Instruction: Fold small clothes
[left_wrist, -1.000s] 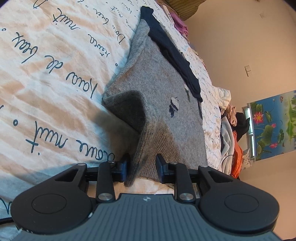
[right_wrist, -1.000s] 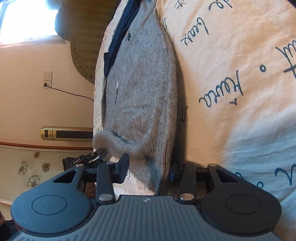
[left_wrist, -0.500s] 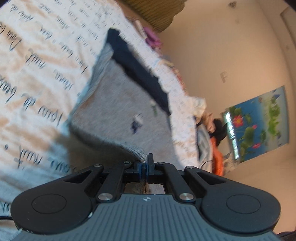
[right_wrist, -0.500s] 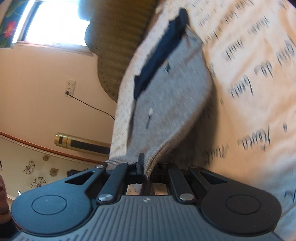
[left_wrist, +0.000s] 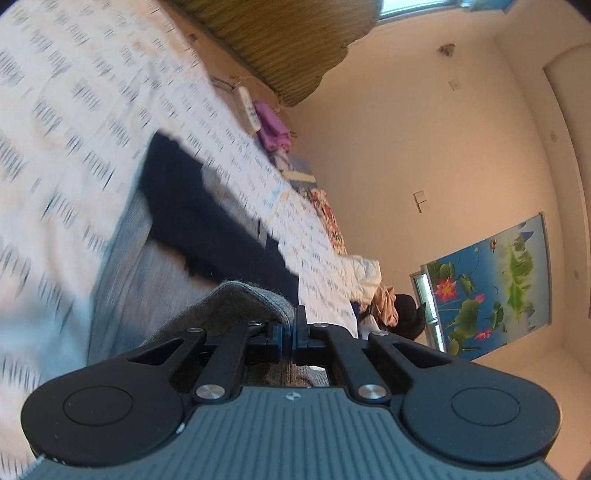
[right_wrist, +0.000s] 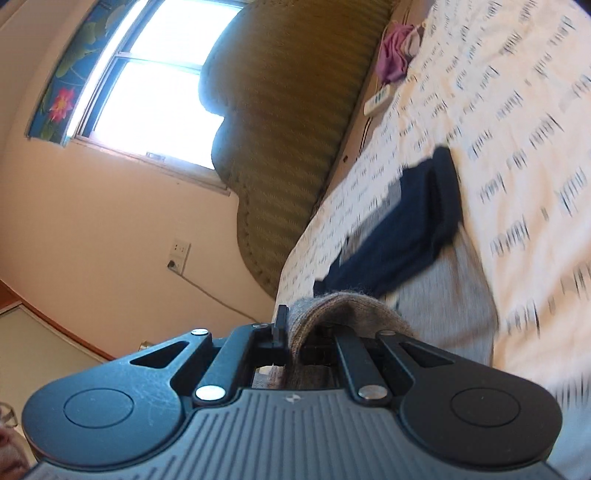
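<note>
the grey sweater (left_wrist: 243, 299) hem is being pinched by the closed left gripper (left_wrist: 293, 325) and right gripper (right_wrist: 291, 332); the fold is being started, not yet laid over.

Lettering on the bedspread (left_wrist: 66, 155) smeared by motion blur, grey sweater (right_wrist: 458, 295) body blurred, its hem partly hidden behind both jaws
</note>
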